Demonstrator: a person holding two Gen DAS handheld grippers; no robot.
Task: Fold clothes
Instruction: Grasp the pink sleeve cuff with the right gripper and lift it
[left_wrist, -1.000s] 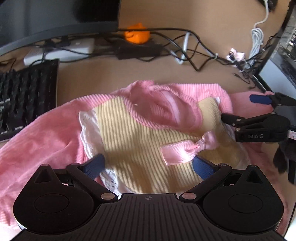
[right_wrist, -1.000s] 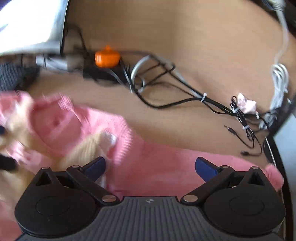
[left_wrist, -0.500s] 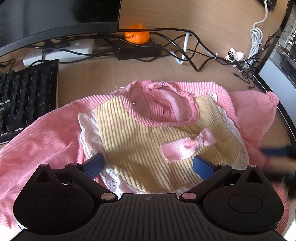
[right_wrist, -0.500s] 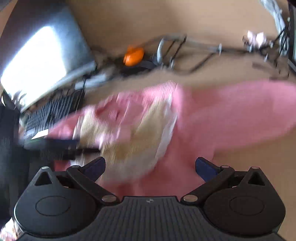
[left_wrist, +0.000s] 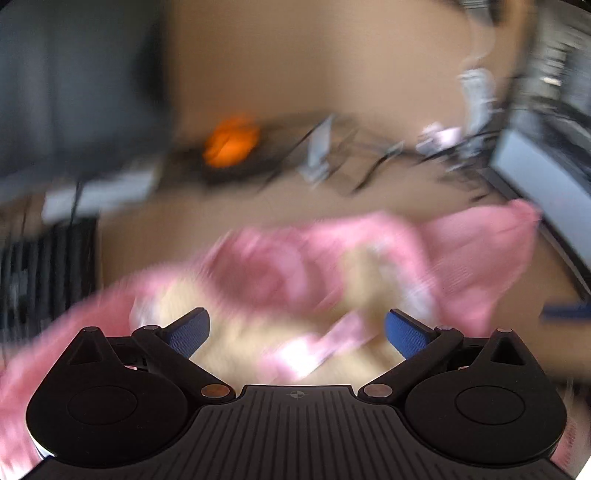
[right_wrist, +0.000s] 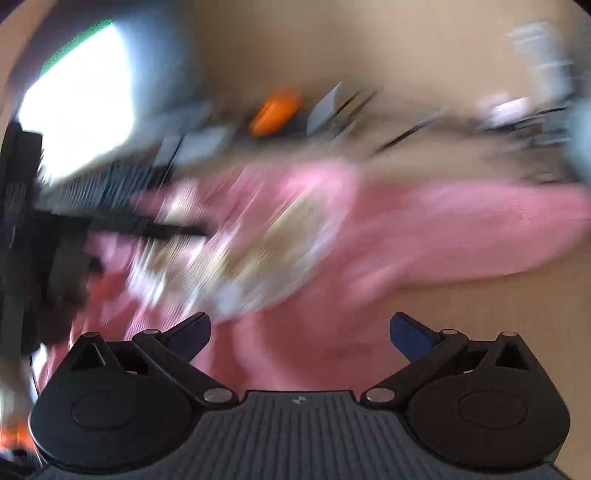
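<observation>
On the counter (left_wrist: 314, 62) lies the pink top (left_wrist: 369, 258), blurred, before both grippers, fingers spread and empty: left gripper (left_wrist: 295, 328), right gripper (right_wrist: 299, 332). Only the right view shows a bright screen (right_wrist: 81, 99) far left.

Both views heavily blurred. Tan desk (left_wrist: 332, 55) throughout. Small orange object (left_wrist: 232, 142) at back among dark cables (left_wrist: 332, 162). Dark monitor (left_wrist: 66, 81) upper left, black keyboard (left_wrist: 48, 266) at left edge. Bright screen (right_wrist: 81, 96) upper left in right wrist view. White coiled cord (left_wrist: 480, 92) far right.
</observation>
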